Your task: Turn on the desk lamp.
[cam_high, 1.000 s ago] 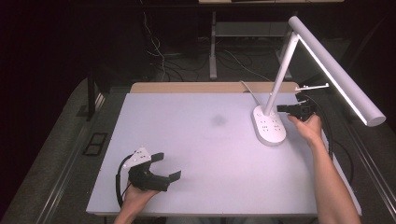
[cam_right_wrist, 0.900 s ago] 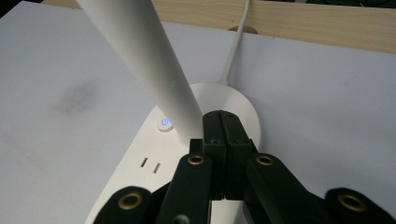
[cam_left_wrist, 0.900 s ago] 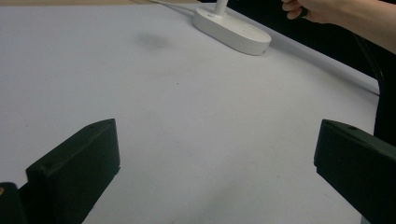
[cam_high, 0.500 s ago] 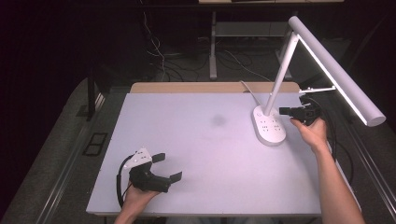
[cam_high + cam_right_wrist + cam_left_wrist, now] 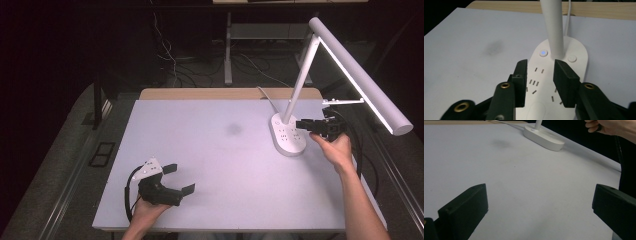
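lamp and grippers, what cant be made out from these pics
- Lamp head: high view shows it; both gripper views cut it off at the top edge.
- Lamp base: its near part is hidden behind the right gripper.
- Base sockets: too small in the high view to count.

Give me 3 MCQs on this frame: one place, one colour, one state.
1. Where does the lamp stand on the table?
A. near left corner
B. far right
C. centre

2. What colour is the lit button on the lamp base?
A. red
B. green
C. blue

3. How is the left claw?
A. open, nothing between its jaws
B. shut on a cable
C. shut on the lamp

Key: 1 B, the base sits by the right claw; 2 C, it glows blue in the right gripper view; 3 A, jaws wide apart over bare table.
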A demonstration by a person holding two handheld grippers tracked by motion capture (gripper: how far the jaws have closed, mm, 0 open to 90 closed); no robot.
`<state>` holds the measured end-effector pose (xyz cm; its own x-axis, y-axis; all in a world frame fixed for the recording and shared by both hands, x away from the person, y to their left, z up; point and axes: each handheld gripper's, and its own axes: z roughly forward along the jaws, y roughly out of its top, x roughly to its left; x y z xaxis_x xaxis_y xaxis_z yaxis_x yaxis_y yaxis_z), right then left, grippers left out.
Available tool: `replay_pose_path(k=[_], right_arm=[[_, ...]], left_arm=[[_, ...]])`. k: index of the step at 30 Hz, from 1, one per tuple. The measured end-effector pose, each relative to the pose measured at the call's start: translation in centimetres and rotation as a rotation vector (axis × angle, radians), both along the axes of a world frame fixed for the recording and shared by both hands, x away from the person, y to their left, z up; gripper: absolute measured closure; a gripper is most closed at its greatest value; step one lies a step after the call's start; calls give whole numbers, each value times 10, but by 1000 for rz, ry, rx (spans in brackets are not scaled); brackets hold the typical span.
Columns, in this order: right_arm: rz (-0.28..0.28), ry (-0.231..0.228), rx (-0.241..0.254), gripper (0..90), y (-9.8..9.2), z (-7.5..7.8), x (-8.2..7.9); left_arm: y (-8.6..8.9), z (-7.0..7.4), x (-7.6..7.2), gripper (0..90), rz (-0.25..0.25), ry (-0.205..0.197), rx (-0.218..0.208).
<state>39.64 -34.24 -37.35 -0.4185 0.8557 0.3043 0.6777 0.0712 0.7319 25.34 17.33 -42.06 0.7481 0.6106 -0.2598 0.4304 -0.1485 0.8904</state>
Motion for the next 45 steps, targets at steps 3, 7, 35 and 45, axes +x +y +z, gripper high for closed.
replay_pose_path(k=[3, 7, 35, 45], right_arm=[[-5, -16, 21, 497, 0, -2, -8], [1, -21, 42, 299, 1, -3, -20], [200, -111, 110, 5, 40, -13, -110], [244, -112, 76, 5, 54, -31, -132]], left_arm=[[0, 0, 0, 0, 3, -1, -2], [0, 0, 0, 0, 3, 0, -3], [-1, 0, 0, 0, -3, -2, 4], [-1, 0, 0, 0, -4, -1, 7]])
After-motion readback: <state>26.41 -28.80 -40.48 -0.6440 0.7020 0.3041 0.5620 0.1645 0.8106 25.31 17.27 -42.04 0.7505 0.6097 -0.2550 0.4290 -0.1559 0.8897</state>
